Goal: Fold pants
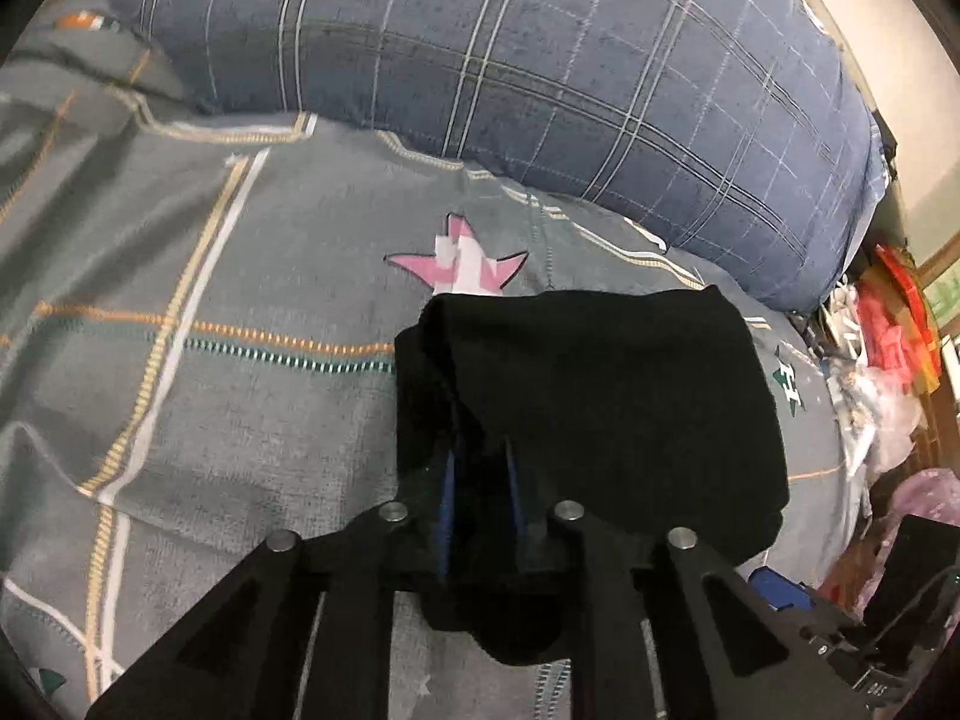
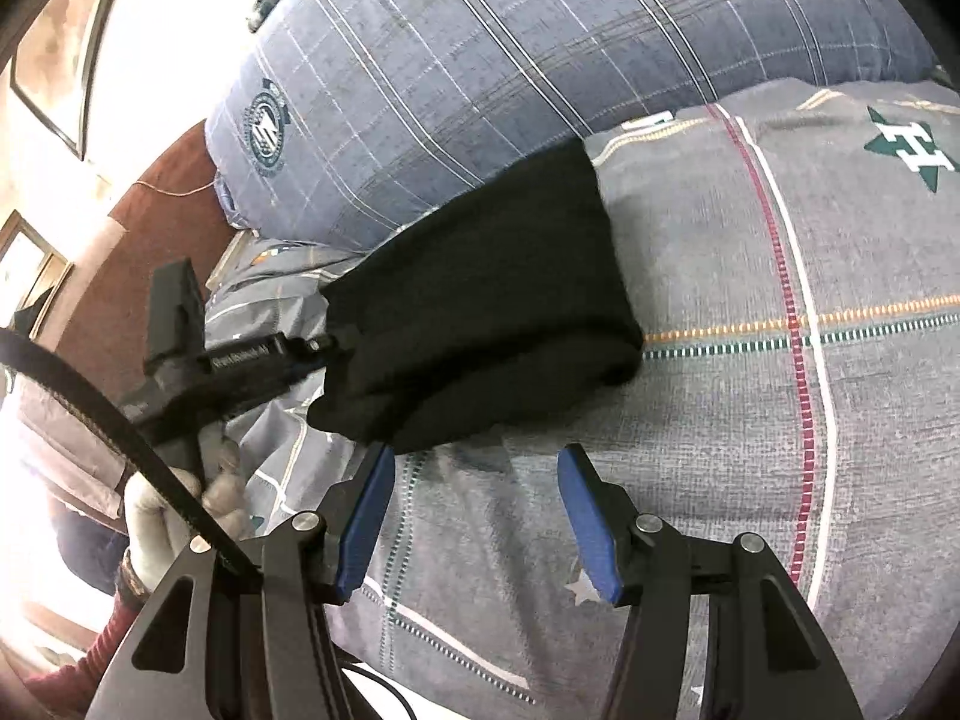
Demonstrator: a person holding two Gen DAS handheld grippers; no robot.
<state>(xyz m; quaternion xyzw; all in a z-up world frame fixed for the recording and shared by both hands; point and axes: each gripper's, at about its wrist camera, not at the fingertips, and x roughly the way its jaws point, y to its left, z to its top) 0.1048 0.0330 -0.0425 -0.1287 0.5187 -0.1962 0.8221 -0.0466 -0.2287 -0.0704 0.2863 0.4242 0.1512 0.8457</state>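
Left gripper point(image 1: 480, 468) clenched on near edge of black pants point(image 1: 600, 396), blue pads mostly buried in dark cloth. Right gripper point(image 2: 477, 516) released, nothing between its blue fingers point(image 2: 366, 516), just beside pants' low edge. Pants folded into thick bundle on grey checked bedsheet point(image 2: 750, 420), far edge touching blue plaid pillow point(image 2: 510, 60). Open sheet beyond bundle's rounded fold. Folds inside black cloth hard to make out.

A white "H" sits in a green star point(image 2: 912, 147) on the bedsheet point(image 2: 720, 360).
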